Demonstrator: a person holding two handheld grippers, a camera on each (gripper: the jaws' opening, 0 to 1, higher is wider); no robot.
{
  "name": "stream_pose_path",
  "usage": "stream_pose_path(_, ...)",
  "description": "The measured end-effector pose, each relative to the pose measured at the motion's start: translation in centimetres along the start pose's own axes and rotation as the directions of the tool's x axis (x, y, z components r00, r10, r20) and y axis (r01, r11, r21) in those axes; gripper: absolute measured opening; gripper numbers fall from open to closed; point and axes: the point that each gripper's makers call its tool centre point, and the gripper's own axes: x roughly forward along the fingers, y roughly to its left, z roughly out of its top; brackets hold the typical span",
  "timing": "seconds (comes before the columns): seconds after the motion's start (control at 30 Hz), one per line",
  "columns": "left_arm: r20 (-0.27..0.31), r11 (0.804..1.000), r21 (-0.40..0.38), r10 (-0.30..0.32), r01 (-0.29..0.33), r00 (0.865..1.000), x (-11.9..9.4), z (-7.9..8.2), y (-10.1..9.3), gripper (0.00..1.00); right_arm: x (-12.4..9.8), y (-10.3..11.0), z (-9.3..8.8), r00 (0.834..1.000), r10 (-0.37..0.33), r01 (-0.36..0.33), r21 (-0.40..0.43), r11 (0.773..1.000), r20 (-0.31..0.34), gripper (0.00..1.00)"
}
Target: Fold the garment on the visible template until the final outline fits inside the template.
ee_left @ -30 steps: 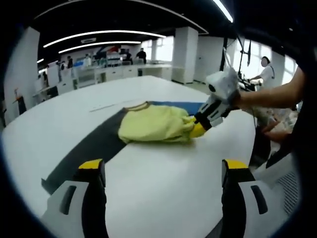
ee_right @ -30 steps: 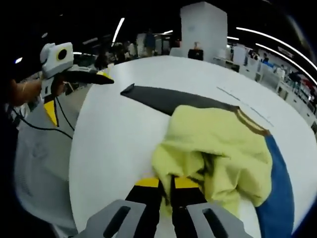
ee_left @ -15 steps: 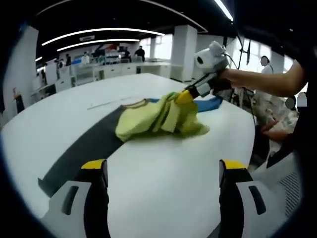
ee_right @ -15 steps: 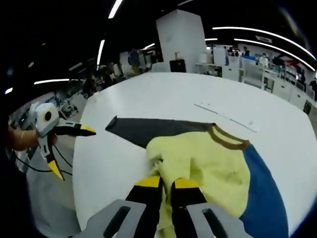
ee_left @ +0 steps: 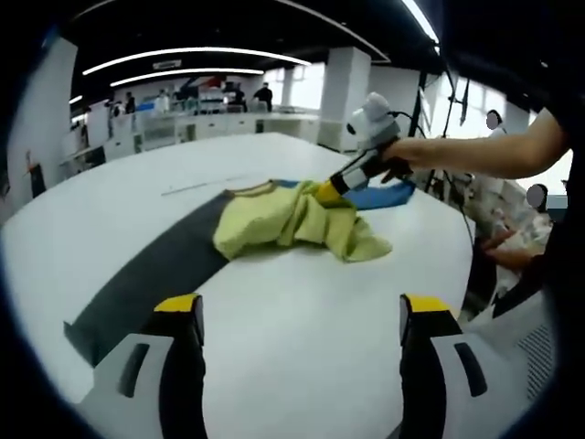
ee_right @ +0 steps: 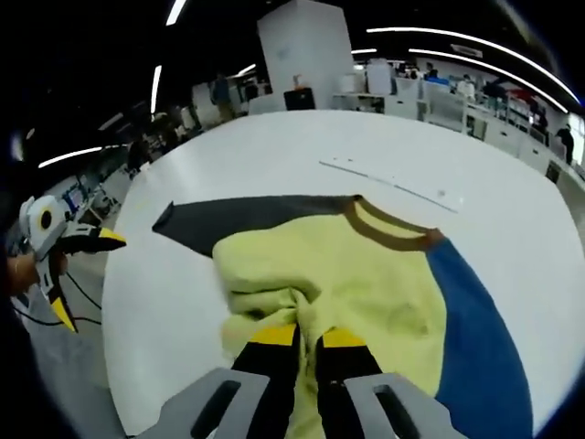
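Left gripper view: left hand-held gripper [ee_left: 302, 320] has jaws wide apart over the white counter [ee_left: 302, 302]; at 12 o'clock the yellow garment [ee_left: 292, 219] lies bunched on the dark-and-blue template [ee_left: 155, 274]

Right gripper view: right hand-held gripper [ee_right: 306, 337] is clamped on the garment's fabric at 6 o'clock

The left gripper view looks from low over the round white table [ee_left: 302, 320], well back from the crumpled yellow garment [ee_left: 292, 219], facing it across bare tabletop. The right gripper view sits right at the garment [ee_right: 347, 274], looking across it. Both share the garment, the dark grey and blue template strip [ee_right: 247, 215] beneath it, and the table.
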Motion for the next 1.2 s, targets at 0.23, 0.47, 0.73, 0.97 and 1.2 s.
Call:
stream_pose_path(0.23, -0.004, 1.000, -0.020, 0.001, -0.001, 1.000, 0.2, -0.1, 0.1, 0.81, 0.5, -0.4, -0.5, 1.000, -0.022, 0.022, 0.000, 1.000, -0.017, 0.03)
stream_pose_path(0.47, 0.000, 0.998, -0.069, 0.011, -0.011, 1.000, 0.4, 0.0, 0.4, 0.81, -1.4, 0.3, -0.1, 1.000, -0.007, 0.006, 0.058, 0.998, 0.014, 0.23)
stream_pose_path(0.73, 0.006, 0.994, -0.109, 0.005, -0.004, 1.000, 2.0, 0.9, 0.0, 0.80, -3.8, 0.7, -1.2, 0.998, -0.043, 0.040, 0.089, 0.995, 0.038, 0.52)
stream_pose_path(0.97, 0.032, 0.979, -0.203, -0.003, 0.010, 0.999, 4.5, 2.0, -0.4, 0.74, -5.6, 1.0, -2.6, 0.996, -0.072, 0.067, 0.111, 0.992, 0.044, 0.56)
stream_pose_path(1.2, 0.027, 0.962, -0.271, 0.008, 0.000, 1.000, 7.2, 1.9, -0.7, 0.67, -6.9, 1.4, -4.9, 0.993, -0.109, 0.104, 0.147, 0.984, 0.032, 0.54)
